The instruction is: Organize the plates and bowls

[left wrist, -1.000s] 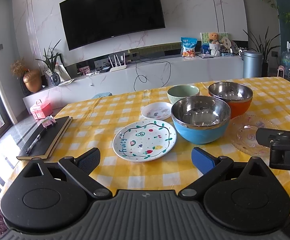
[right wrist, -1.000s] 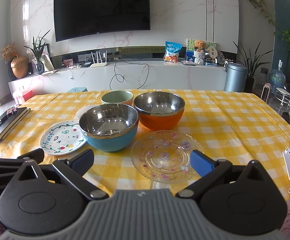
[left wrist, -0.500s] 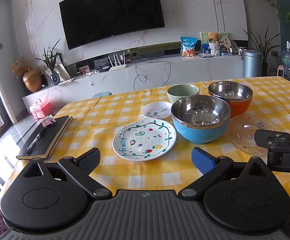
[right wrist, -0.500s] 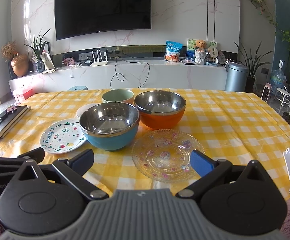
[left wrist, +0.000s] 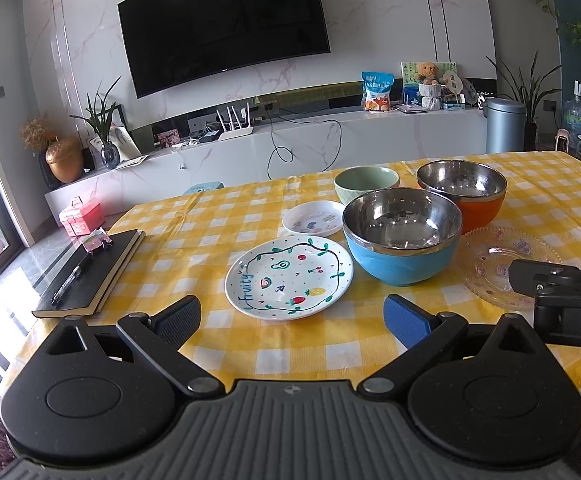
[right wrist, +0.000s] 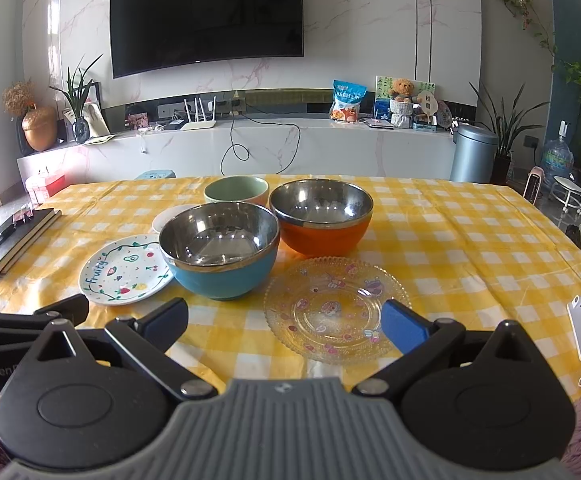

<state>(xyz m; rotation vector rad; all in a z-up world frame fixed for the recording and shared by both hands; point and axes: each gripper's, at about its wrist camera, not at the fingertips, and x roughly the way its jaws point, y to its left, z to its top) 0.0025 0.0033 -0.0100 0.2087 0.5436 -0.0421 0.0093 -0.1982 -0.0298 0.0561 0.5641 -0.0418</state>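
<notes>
Both my tongs gape empty. Right tongs (right wrist: pixel 284 326) sit nearest the glass plate (right wrist: pixel 336 308), dead ahead on the bench (right wrist: pixel 470 240); left tongs (left wrist: pixel 292 320) face the fruit plate (left wrist: pixel 289 276).

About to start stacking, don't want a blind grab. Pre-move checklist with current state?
1. Left tongs open and empty: ok.
2. Right tongs open and empty: ok.
3. Glass plate lies flat just ahead of the right tongs, nothing on it: ok.
4. Fruit plate lies ahead of the left tongs, apart from the blue bowl: ok.
5. Blue bowl and orange bowl upright and empty: ok. Whether they touch: cannot tell.
6. Small white plate is largely hidden behind the blue bowl in the right view: not ok for a right-hand approach.
</notes>
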